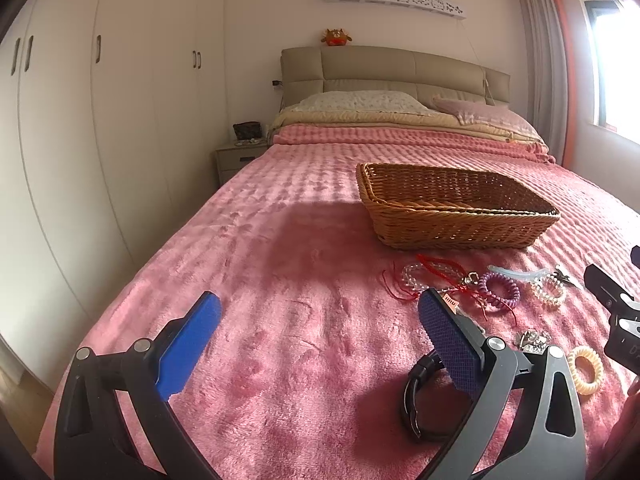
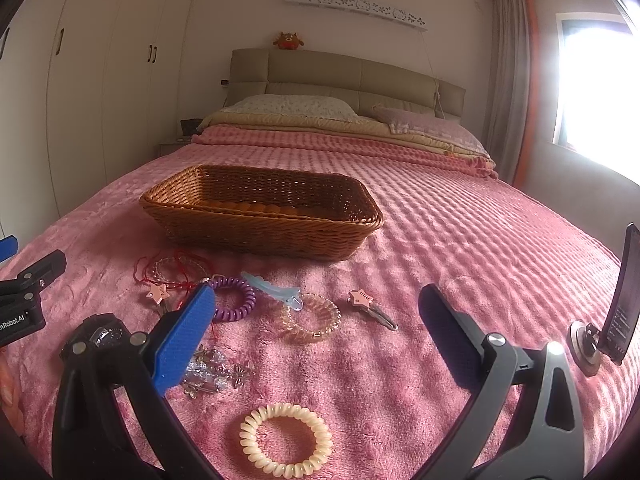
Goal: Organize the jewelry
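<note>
A bedroom, seen from two cameras low over a bed covered by a pink plush blanket (image 1: 280, 280). A brown wicker basket (image 1: 452, 216) sits on the blanket, its inside bare in the left wrist view; the right wrist view shows an orange band low along its inner wall, too unclear to name.

The jewelry lies scattered on the blanket just in front of the basket, none of it held. From the right wrist view: a purple coil band (image 2: 236, 300), a pale blue hair clip (image 2: 276, 291), a clear amber coil band (image 2: 312, 316), a pink star hair clip (image 2: 370, 306), a cluster of clear beaded pieces (image 2: 212, 372), a cream coil band (image 2: 286, 440) nearest the camera, and a tangle of red cord with clear beads (image 2: 172, 270). A black watch (image 2: 98, 334) lies at the left.

The left gripper (image 1: 320, 312) hovers over bare blanket to the left of the pile, jaws spread wide, nothing between them. The right gripper (image 2: 316, 300) hovers above the pile, jaws also spread wide and empty.

Only the left view shows a bedside table (image 1: 238, 158) and wardrobe doors (image 1: 100, 120) — and only the right view shows a phone on a stand (image 2: 622, 300) on the blanket's right edge.
</note>
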### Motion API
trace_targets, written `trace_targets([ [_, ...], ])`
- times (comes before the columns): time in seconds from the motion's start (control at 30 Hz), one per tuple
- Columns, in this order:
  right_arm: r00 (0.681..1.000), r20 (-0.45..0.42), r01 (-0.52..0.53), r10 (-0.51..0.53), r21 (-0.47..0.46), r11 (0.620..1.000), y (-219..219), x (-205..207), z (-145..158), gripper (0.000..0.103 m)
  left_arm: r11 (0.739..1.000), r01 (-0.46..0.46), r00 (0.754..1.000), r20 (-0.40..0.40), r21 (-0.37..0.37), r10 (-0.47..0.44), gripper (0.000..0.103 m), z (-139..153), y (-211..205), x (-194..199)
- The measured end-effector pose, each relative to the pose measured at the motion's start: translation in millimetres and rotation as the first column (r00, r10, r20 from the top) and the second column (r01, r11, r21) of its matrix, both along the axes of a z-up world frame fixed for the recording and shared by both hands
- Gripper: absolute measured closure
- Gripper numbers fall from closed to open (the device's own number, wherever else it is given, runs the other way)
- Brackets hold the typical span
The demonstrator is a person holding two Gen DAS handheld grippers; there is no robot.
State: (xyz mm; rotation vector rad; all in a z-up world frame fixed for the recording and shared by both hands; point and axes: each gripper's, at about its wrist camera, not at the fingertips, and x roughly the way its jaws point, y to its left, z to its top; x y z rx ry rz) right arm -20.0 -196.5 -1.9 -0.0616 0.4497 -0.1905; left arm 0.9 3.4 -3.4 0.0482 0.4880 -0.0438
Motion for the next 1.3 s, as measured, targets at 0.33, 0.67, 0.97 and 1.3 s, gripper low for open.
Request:
trace_targets([
  [0.33,1.000,-0.001,0.001,-0.001,0.001,1.000,0.0,0.2,-0.3,0.006,1.000,0.004,1.000,0.001,-0.007,-0.004,0.007,0.1,-0.5,-1.4],
  [0.67,1.000,-0.004,0.006,-0.006,0.005,1.000,-0.1,-0.1,-1.3,0.006,1.000,-0.002,1.000,-0.011,-0.014,0.001,0.007,-1.7,1.6,0.9],
  [0.97,1.000,-0.005,0.005,-0.005,0.006,1.000,-0.1,-0.4,-1.5,0.006,1.000,-0.004,1.000,-0.015,-0.017,0.003,0.007,-1.2,2.4,1.1],
  [1.3,1.000,-0.007,0.006,-0.006,0.006,1.000,-0.5,0.2,-1.9,0.006,1.000,-0.004,1.000,-0.017,-0.018,0.004,0.007,-1.2,2.4,1.1],
])
